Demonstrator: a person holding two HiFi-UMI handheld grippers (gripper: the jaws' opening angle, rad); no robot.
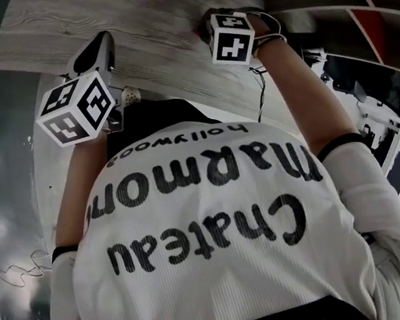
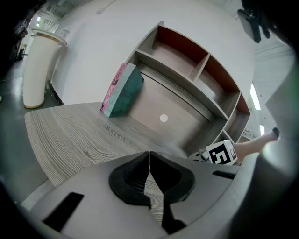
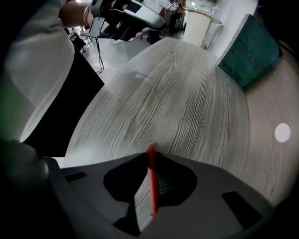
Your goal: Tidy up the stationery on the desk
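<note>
Right gripper view: right claw grasps a red pen at its tips, where it may swivel loose; left claw clenched, empty.

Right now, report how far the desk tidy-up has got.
Done, apparently: the teal book leans against the shelf unit. In hand: the right gripper pinches a thin red stick, likely a pen, in its jaws over the desk. The left gripper is shut, empty. Left: stowing that stick; no other loose stationery shows.

thin red pen pinched in right gripper jaws, teal book w/ pink edge, tilted on desk, leaning against shelf
</note>
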